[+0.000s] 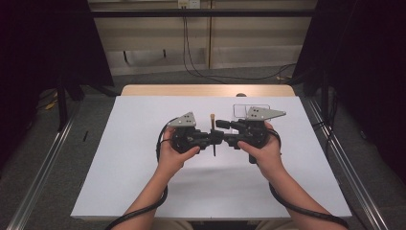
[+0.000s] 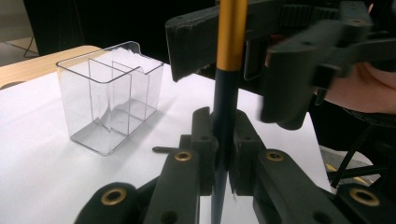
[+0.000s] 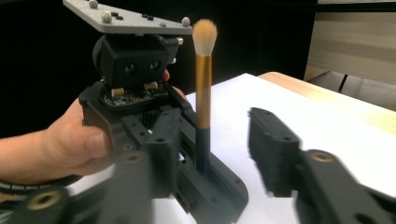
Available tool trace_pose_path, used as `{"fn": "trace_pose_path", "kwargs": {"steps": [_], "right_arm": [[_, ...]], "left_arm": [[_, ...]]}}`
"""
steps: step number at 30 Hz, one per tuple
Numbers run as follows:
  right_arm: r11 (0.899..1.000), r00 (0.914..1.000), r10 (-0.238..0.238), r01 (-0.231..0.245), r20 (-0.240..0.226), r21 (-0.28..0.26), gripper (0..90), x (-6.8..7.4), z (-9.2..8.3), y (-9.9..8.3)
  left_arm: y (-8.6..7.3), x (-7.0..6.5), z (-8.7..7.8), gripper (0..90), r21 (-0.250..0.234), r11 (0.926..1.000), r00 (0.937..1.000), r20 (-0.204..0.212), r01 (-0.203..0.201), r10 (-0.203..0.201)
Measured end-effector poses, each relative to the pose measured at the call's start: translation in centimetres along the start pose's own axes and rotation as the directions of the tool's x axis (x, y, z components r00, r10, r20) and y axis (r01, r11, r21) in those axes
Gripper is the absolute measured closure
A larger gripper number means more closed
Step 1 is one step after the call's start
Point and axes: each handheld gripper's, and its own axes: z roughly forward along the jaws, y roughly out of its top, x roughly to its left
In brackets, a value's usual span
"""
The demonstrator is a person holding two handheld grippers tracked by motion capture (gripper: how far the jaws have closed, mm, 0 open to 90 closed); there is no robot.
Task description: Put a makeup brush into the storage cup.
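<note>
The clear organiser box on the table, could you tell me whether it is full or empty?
Empty: the clear organiser box shows bare dividers and white table through its walls.

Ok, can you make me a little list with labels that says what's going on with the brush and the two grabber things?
brush: a makeup brush with gold ferrule, dark handle and pale bristles, standing upright, bristles up
left gripper: jaws shut on the brush handle
right gripper: jaws either side of the brush, not pressing on it
clear box: see-through holder with dividers, standing on the table beyond the grippers
table: covered with a white sheet
</note>
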Motion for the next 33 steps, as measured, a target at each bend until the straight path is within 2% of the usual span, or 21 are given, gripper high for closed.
{"fn": "trace_pose_path", "kwargs": {"steps": [3,5,6,13,17,19,22,25,26,29,33], "right_arm": [[1.000,0.9998,-0.021,0.021,0.008,0.002,66.9,0.1,0.2,0.0],[1.000,0.9998,-0.017,0.017,0.006,0.003,69.2,0.2,0.3,0.1],[1.000,0.9999,-0.016,0.016,0.005,0.003,73.7,0.1,0.4,0.0],[1.000,0.9997,-0.022,0.022,-0.003,-0.006,83.4,0.4,0.7,0.0],[1.000,0.9998,-0.018,0.018,-0.002,-0.006,83.9,0.5,0.7,0.1],[1.000,0.9997,-0.023,0.023,0.001,-0.012,83.9,0.5,0.6,0.2],[1.000,0.9999,-0.012,0.012,-0.001,-0.020,84.0,0.4,0.4,0.3],[1.000,0.9999,-0.010,0.010,0.004,-0.024,84.0,0.3,0.2,0.4],[1.000,0.9999,-0.009,0.009,0.008,-0.026,84.0,0.3,0.1,0.4],[0.999,0.9999,-0.006,0.006,0.010,-0.034,84.0,0.2,-0.1,0.4],[0.999,0.9999,-0.004,0.004,0.012,-0.036,84.0,0.1,-0.3,0.4]], "left_arm": [[0.0,-0.1,0.1,83.0,0.002,1.0000,1.0000,-0.004,-0.003,0.003],[0.0,-0.1,0.2,83.0,-0.001,1.0000,1.0000,0.000,-0.005,0.005],[0.0,-0.1,0.2,83.0,0.001,1.0000,1.0000,0.002,-0.006,0.006],[0.0,-0.1,0.3,82.9,0.004,1.0000,1.0000,0.002,-0.008,0.008],[0.0,-0.1,0.2,82.6,-0.004,1.0000,0.9999,0.008,-0.006,0.006],[0.0,-0.2,0.1,78.3,-0.008,0.9999,0.9997,0.021,-0.007,0.007],[0.1,-0.2,0.0,73.6,-0.008,0.9999,0.9997,0.017,-0.015,0.015],[0.0,0.0,-0.2,62.8,-0.031,0.9995,0.9995,0.030,0.007,-0.006],[0.0,0.0,-0.3,61.9,-0.032,0.9994,0.9995,0.030,0.009,-0.008],[-0.1,0.0,-0.6,56.7,-0.033,0.9994,0.9997,0.022,0.009,-0.008],[-0.1,0.0,-1.0,45.0,-0.042,0.9990,0.9998,0.011,0.014,-0.014]]}}
